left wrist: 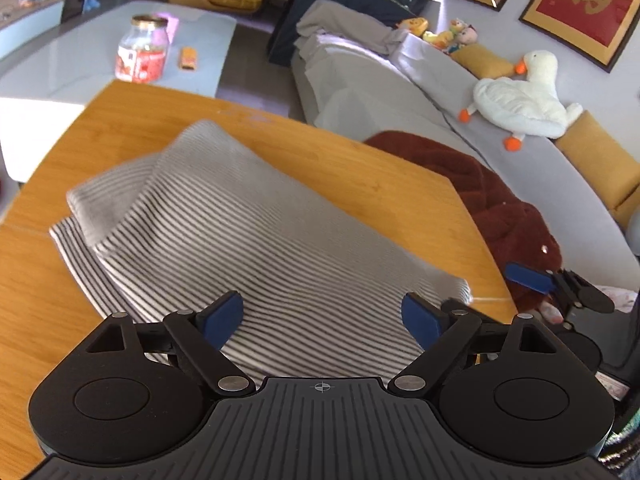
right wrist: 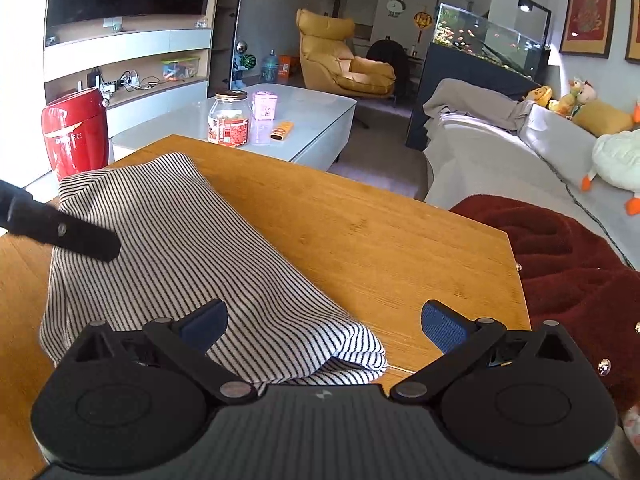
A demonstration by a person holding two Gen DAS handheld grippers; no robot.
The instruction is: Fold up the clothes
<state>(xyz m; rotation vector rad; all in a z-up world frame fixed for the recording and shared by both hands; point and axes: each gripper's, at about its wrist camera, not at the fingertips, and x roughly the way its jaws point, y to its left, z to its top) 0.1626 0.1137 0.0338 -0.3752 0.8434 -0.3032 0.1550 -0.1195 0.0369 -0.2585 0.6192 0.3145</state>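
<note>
Striped garment (left wrist: 240,232): folded into a long bundle, lying on the wooden table (left wrist: 360,176), its near end reaching the table's front edge.
Hard to make out: the cloth is blurred in the left wrist view; its nearest edge is hidden behind both tool bodies, and how many layers it has cannot be told beyond the stacked folds at its open end (right wrist: 360,364).
Left tool (left wrist: 322,320): jaws wide apart, nothing between the blue pads, poised just above the garment's near half.
Right tool (right wrist: 324,324): jaws wide apart, empty; the left pad hangs over the cloth, the right pad over bare table.
Cut off: only one finger of the left tool, crossing the far part of the garment, shows in the right wrist view.
Beside the table: a dark red blanket (right wrist: 568,256) on the sofa (left wrist: 400,80).
</note>
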